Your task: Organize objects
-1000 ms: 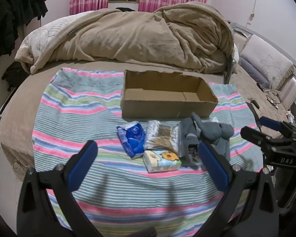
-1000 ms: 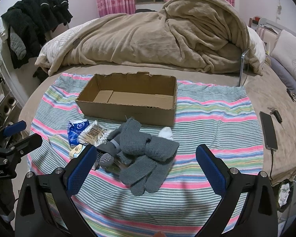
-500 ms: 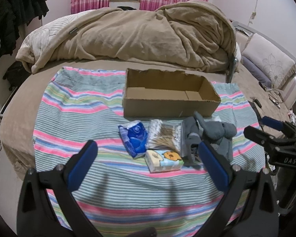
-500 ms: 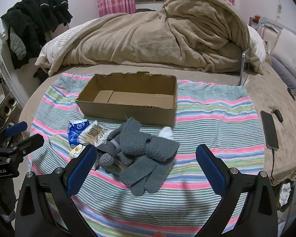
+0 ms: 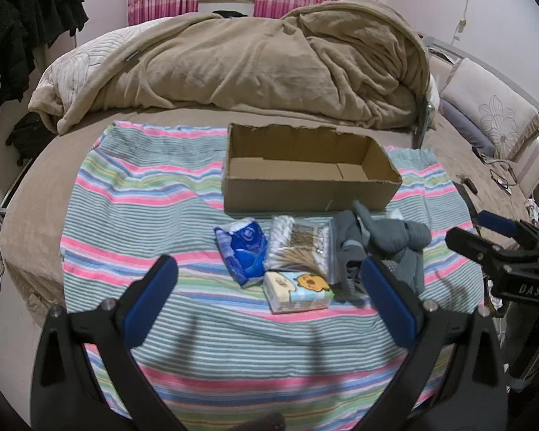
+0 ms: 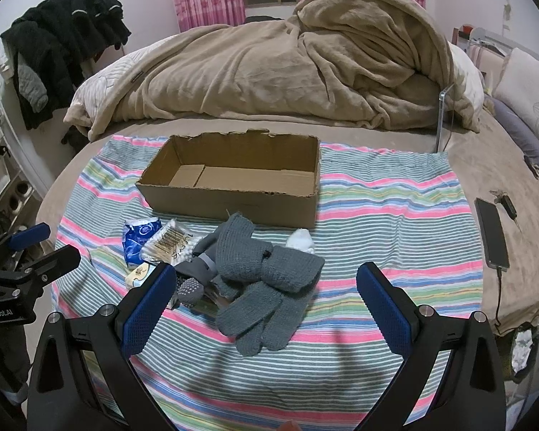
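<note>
An open empty cardboard box [image 5: 307,194] [image 6: 233,204] stands on a striped cloth [image 5: 143,194]. In front of it lie a blue packet [image 5: 243,248] [image 6: 140,239], a bag of cotton swabs [image 5: 300,248] [image 6: 169,244], a small tissue pack with a cartoon [image 5: 298,290], and grey knitted gloves [image 6: 266,280] [image 5: 388,240]. My left gripper [image 5: 269,298] is open and empty, held above the cloth short of the tissue pack. My right gripper [image 6: 262,305] is open and empty, just short of the gloves. Each gripper shows at the edge of the other's view.
A heaped tan blanket [image 5: 255,68] fills the bed behind the box. A phone on a cable [image 6: 492,231] and keys [image 6: 505,199] lie right of the cloth. Dark clothes [image 6: 57,64] hang at the left. Pillows [image 5: 485,115] lie at the right.
The left gripper has drawn slightly nearer the objects; the box and items sit a little lower and larger in its view. The right gripper has barely moved. Both stay open.
</note>
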Available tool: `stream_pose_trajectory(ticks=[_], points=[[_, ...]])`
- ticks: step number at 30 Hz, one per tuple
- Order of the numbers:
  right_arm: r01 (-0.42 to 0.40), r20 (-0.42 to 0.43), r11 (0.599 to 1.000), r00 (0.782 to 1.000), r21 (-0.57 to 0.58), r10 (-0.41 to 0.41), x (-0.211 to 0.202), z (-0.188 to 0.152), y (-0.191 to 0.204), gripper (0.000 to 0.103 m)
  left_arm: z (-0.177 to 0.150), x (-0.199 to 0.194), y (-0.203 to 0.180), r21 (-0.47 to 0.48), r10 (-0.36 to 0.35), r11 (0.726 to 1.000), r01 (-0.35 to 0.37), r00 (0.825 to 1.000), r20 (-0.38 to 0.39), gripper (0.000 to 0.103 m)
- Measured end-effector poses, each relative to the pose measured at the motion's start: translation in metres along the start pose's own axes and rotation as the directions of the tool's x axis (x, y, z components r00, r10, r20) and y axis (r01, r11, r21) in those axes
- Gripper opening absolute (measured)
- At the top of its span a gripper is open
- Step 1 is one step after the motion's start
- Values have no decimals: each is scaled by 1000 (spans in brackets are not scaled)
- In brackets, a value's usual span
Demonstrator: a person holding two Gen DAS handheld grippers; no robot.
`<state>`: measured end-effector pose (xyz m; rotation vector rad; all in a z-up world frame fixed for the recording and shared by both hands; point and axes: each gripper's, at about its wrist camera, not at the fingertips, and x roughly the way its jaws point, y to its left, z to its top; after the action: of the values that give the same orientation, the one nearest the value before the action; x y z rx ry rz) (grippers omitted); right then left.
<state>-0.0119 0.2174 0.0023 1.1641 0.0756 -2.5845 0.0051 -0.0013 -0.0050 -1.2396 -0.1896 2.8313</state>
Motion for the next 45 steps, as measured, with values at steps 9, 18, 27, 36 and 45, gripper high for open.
stream_pose_trajectory(ticks=[9, 18, 27, 36, 45], points=[[-2, 0, 1000, 1000, 3, 2, 1, 0, 1, 102, 0, 0, 0, -1, 0, 1000, 0, 1000, -2, 102], [-5, -1, 1000, 1000, 5, 5, 1, -1, -2, 102, -1, 3, -2, 0, -3, 1000, 3, 1000, -10, 102], [-6, -3, 1000, 1000, 8, 6, 2, 0, -3, 102, 1, 2, 1, -6, 1, 1000, -1, 1000, -7, 102], [-9, -11, 1000, 1000, 9, 9, 8, 1, -6, 102, 2, 12, 7, -21, 9, 1000, -9, 1000, -18, 102], [-3, -40, 1000, 999, 27, 4, 25, 3, -12, 102, 1, 33, 14, -31, 16, 999, -18, 999, -44, 102]])
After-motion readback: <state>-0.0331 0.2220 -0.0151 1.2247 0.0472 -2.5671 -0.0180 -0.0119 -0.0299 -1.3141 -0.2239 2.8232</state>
